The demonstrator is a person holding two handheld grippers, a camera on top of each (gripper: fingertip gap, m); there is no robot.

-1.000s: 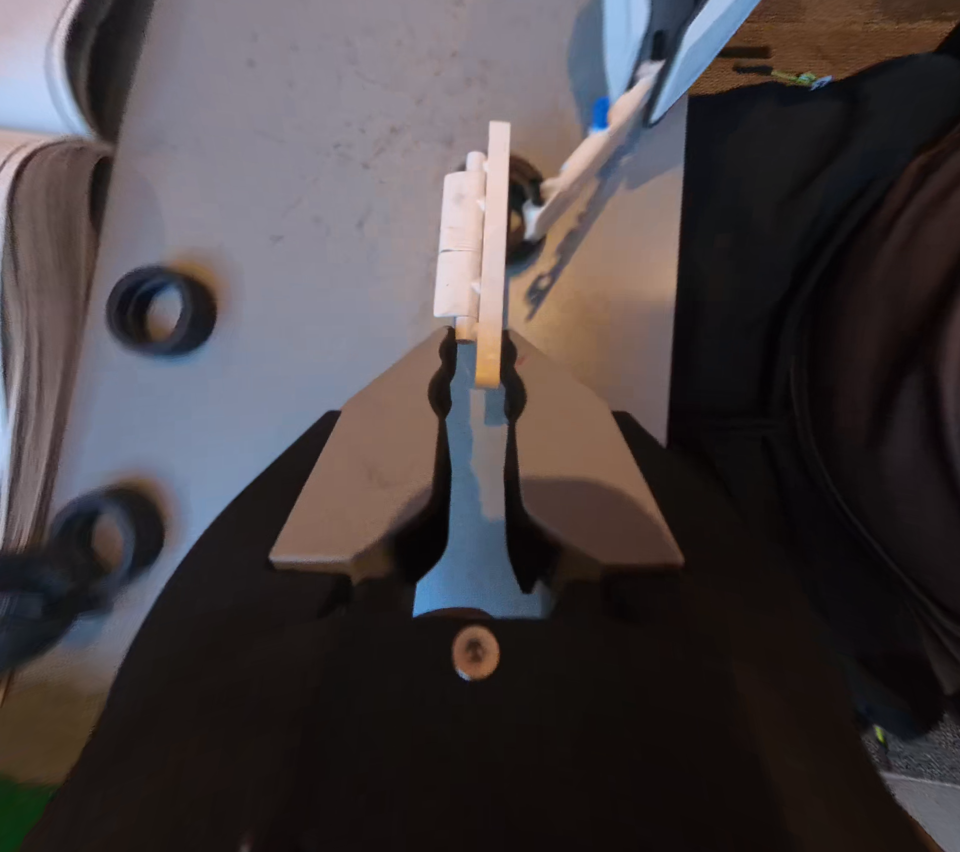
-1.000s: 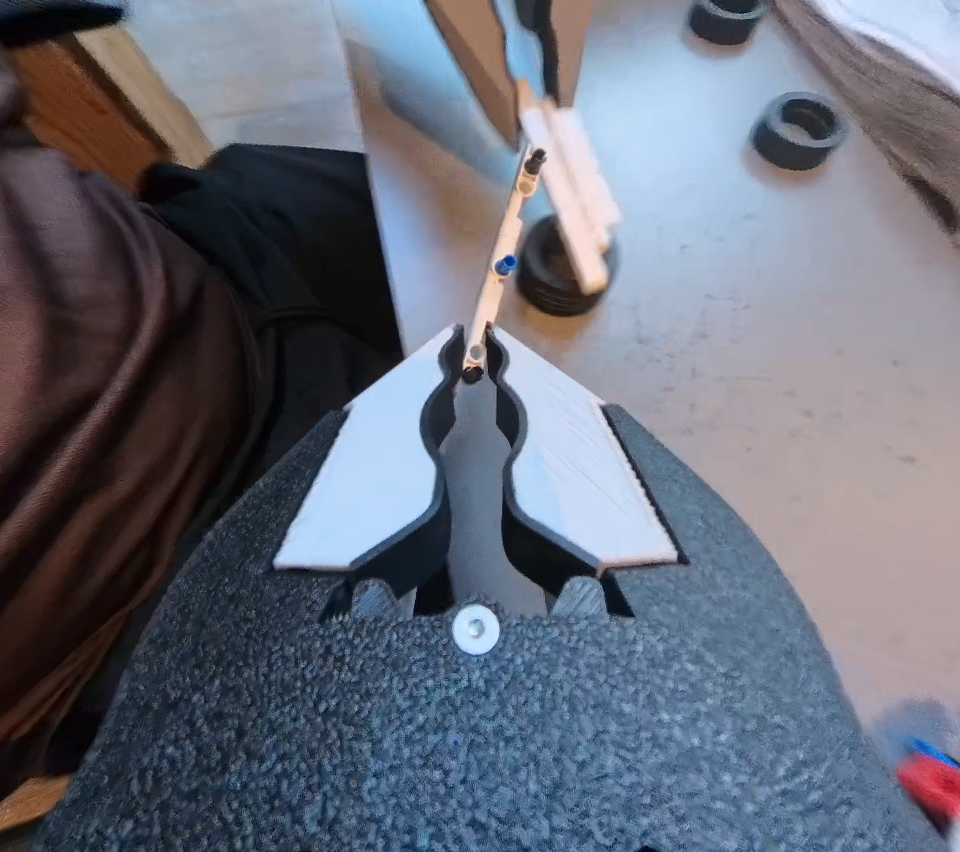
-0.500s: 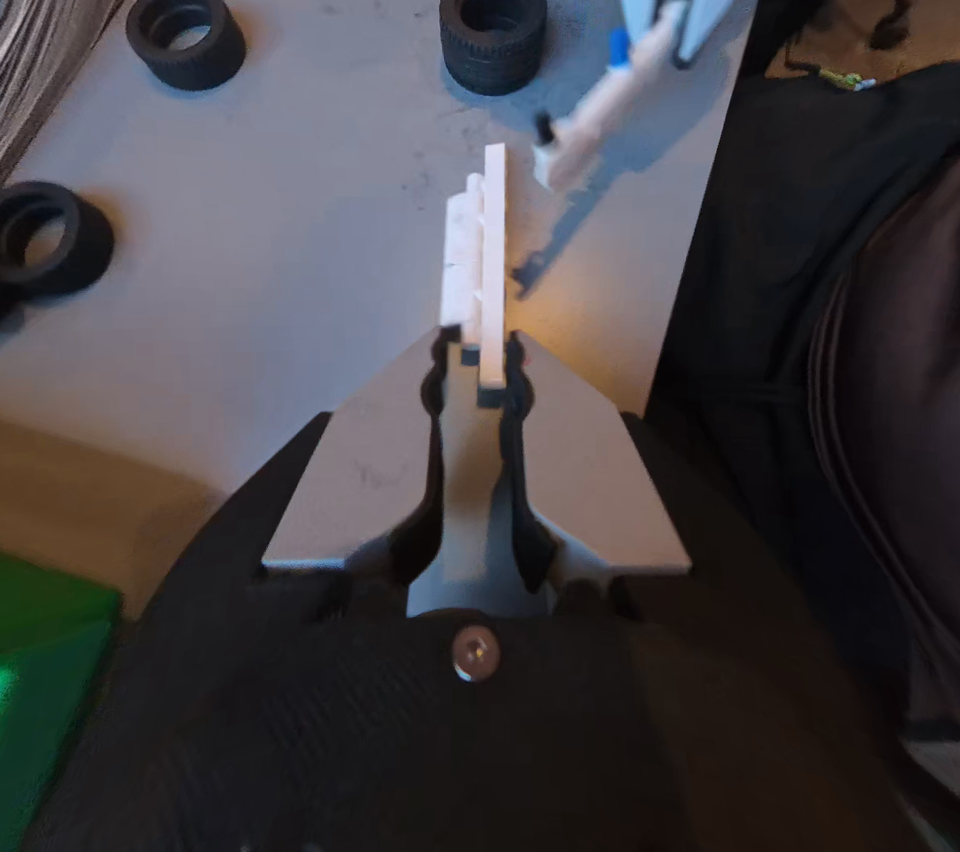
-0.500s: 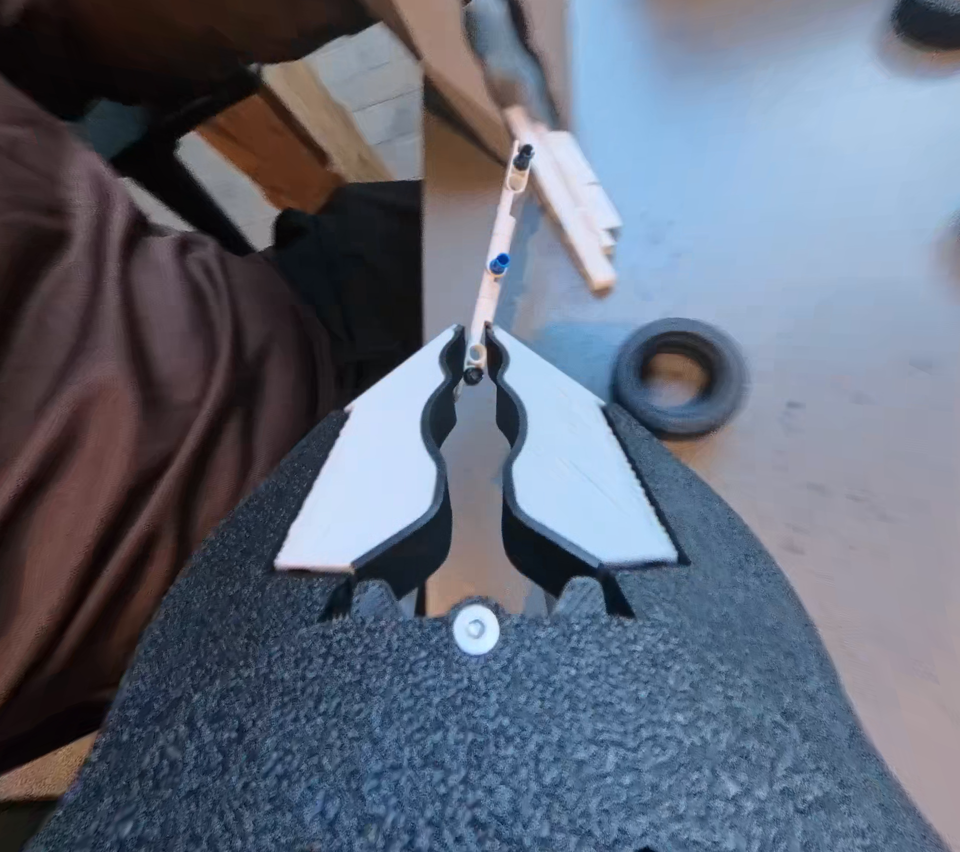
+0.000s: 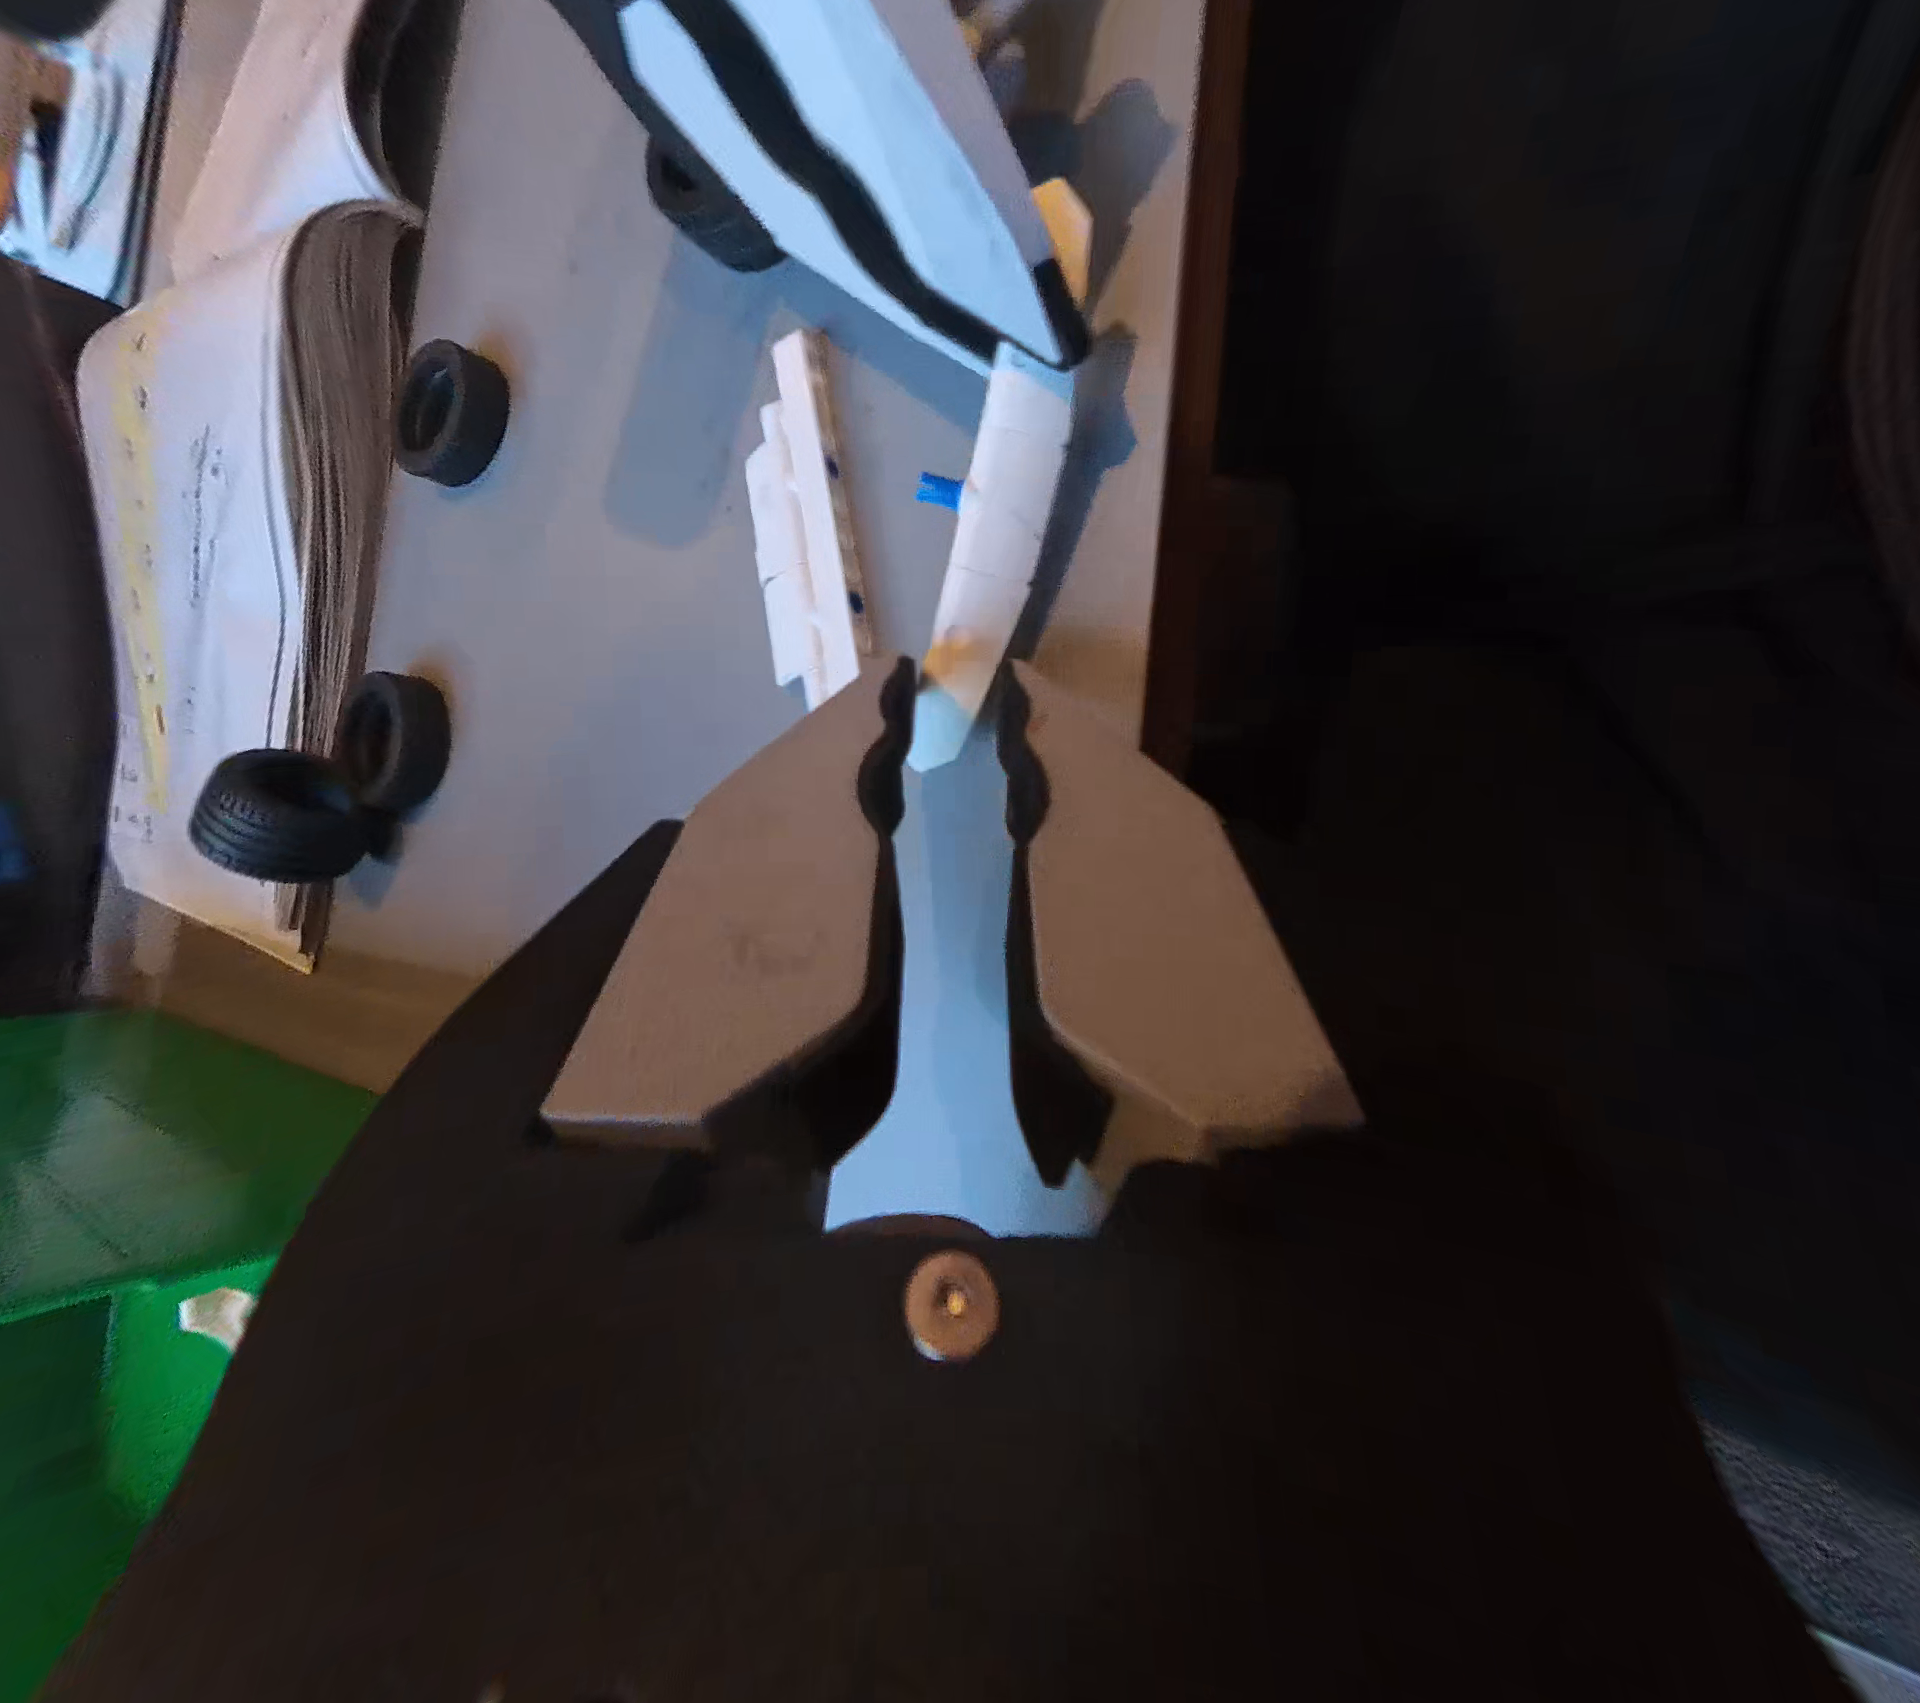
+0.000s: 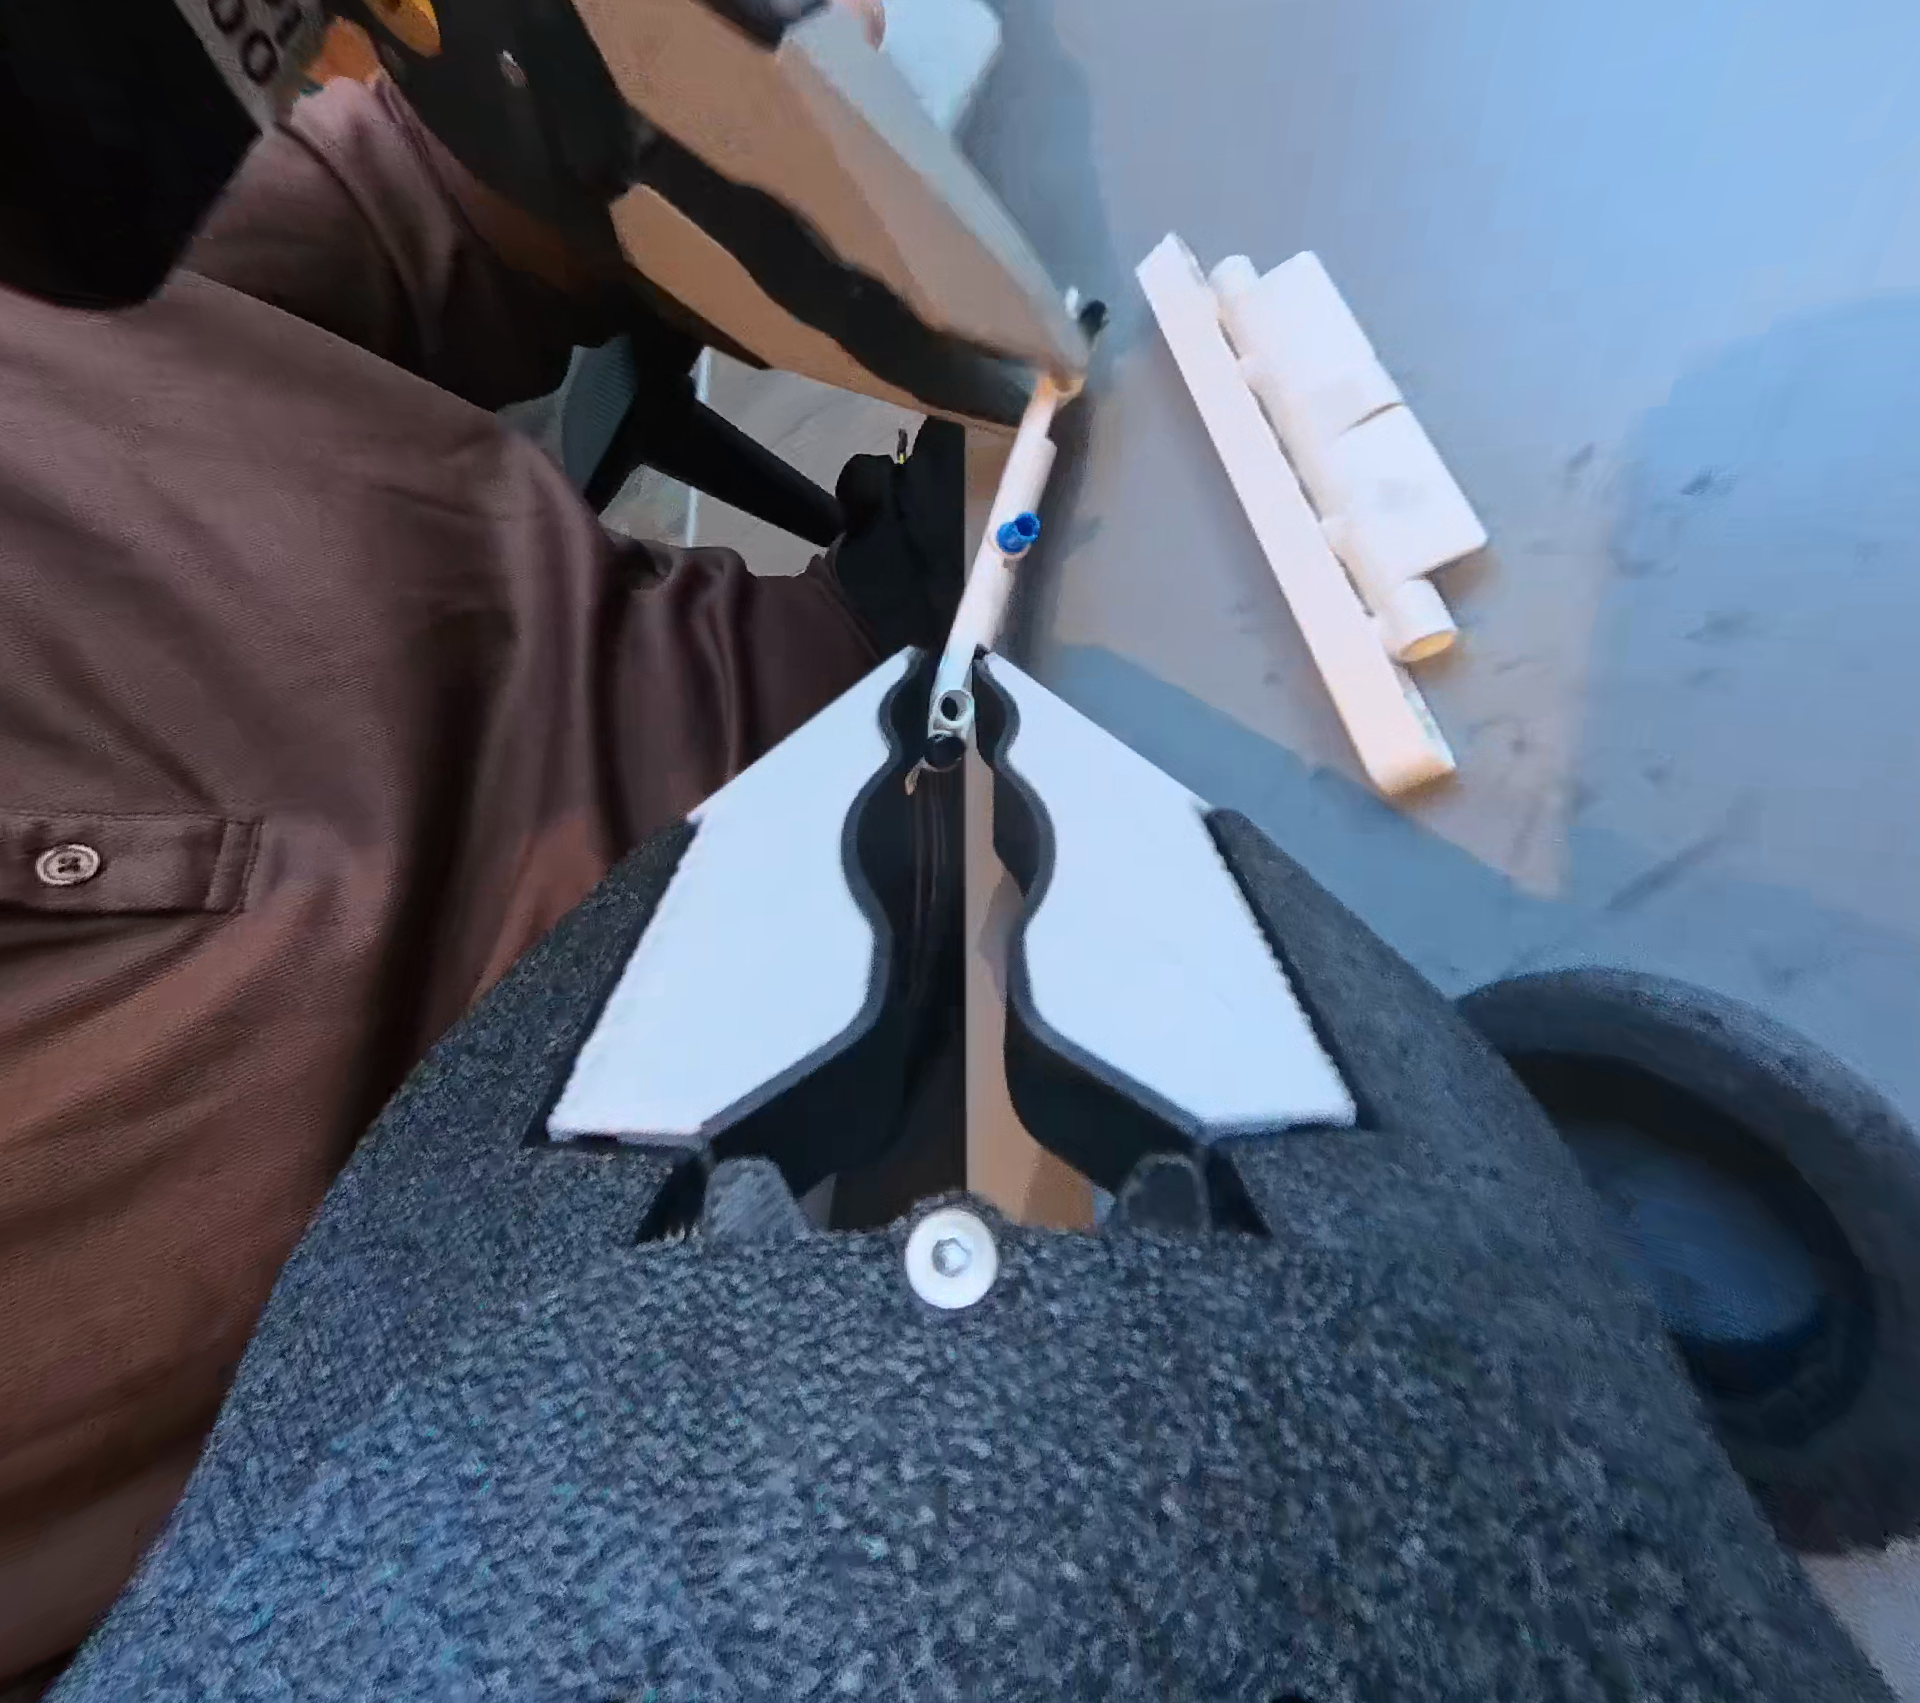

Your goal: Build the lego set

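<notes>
Right claw (image 6: 954, 697) closed on the near end of a thin white beam (image 6: 1003, 547) carrying a blue pin (image 6: 1016, 533); left claw (image 5: 954, 697) narrowed around the beam's far end, firm grip or not impossible to tell. Just beside, flat on the grey bench (image 6: 1558, 95), a white lego assembly (image 6: 1314, 510). Farther off, black tyres (image 5: 449, 413) near a booklet (image 5: 197, 573).

You see a smooth white plastic beam (image 6: 1006, 557), ribbed black rubber tyres (image 5: 272, 813), a matt, scuffed table surface (image 6: 1455, 95), grainy black gripper housing (image 6: 935, 1445), and brown cloth sleeve (image 6: 312, 614).
</notes>
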